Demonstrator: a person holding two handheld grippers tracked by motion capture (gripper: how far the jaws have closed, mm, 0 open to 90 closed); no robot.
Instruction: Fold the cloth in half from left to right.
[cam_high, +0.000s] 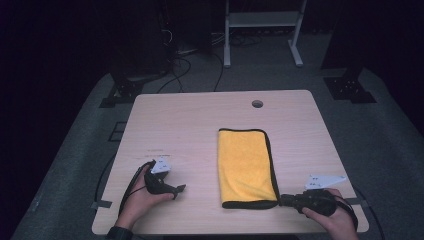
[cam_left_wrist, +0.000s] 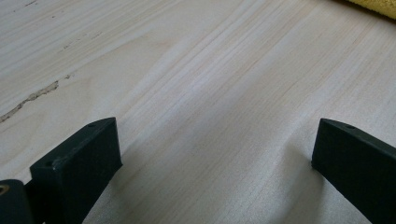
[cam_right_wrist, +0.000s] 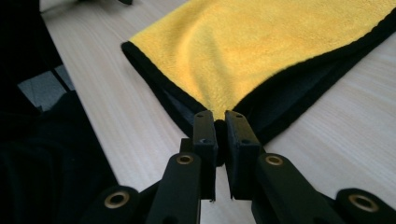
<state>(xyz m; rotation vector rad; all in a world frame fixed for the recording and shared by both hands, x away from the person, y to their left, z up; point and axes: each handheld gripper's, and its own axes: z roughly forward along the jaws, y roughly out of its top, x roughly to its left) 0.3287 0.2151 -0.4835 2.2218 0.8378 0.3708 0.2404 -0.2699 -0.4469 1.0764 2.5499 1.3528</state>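
Observation:
A yellow cloth (cam_high: 246, 167) with a black border lies folded on the wooden table (cam_high: 190, 125), right of centre. My right gripper (cam_high: 284, 200) is at the cloth's near right corner. In the right gripper view the cloth (cam_right_wrist: 261, 51) spreads away from my right gripper (cam_right_wrist: 220, 115), whose jaws are shut on its black-edged corner. My left gripper (cam_high: 179, 190) rests on the table at the near left, apart from the cloth. In the left gripper view its jaws stand wide open over bare wood, and a strip of the cloth (cam_left_wrist: 373, 5) shows at the top right.
A round cable hole (cam_high: 257, 104) sits near the table's far edge. Beyond the table are a white frame (cam_high: 262, 30), cables and black stands on the grey floor. The table's near edge runs just below both hands.

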